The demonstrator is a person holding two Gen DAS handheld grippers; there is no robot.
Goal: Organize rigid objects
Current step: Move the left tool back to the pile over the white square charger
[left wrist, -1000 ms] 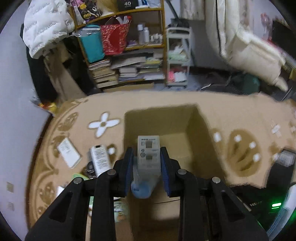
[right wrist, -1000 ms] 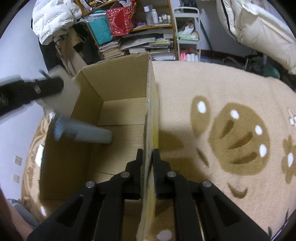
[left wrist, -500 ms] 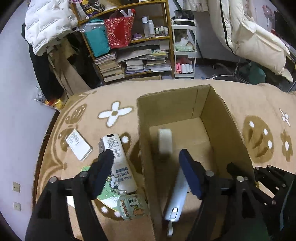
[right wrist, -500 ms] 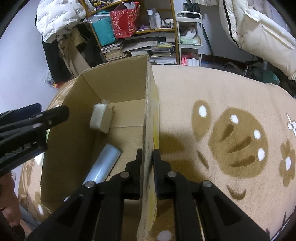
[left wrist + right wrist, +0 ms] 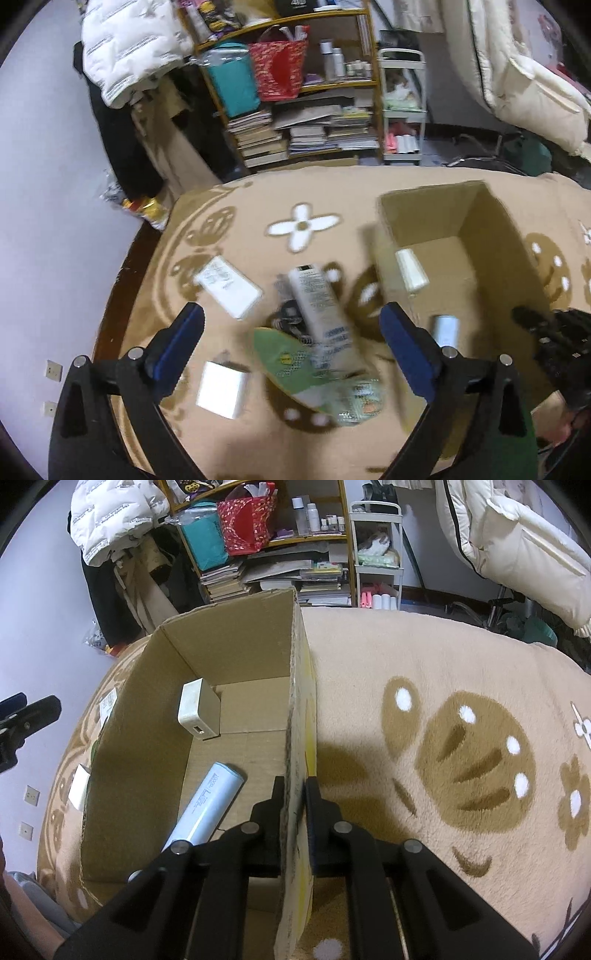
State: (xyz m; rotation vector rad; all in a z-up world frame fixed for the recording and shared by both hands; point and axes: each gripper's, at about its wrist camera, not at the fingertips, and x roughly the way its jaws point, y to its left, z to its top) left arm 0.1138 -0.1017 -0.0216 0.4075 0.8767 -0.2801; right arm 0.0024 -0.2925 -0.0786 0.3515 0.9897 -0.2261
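White plastic marks the next likely pick: a long remote control [image 5: 323,310] lying on the patterned blanket [image 5: 236,236], just left of the cardboard box [image 5: 491,236] and resting partly on a green card [image 5: 291,365] and some dark clutter. It looks stiff, light and smooth, so a grasp across its narrow width near the middle should hold without it tipping; the glossy shell may slip if pinched at an end. The left gripper [image 5: 291,343] hangs above it with jaws wide apart and nothing between them. Two flat white boxes [image 5: 231,288] [image 5: 221,389] lie nearby, also rigid. The right gripper [image 5: 294,801] is clamped on the box's right wall, steadying it. Inside sit a white charger block [image 5: 197,710] and a pale blue cylinder [image 5: 207,806].
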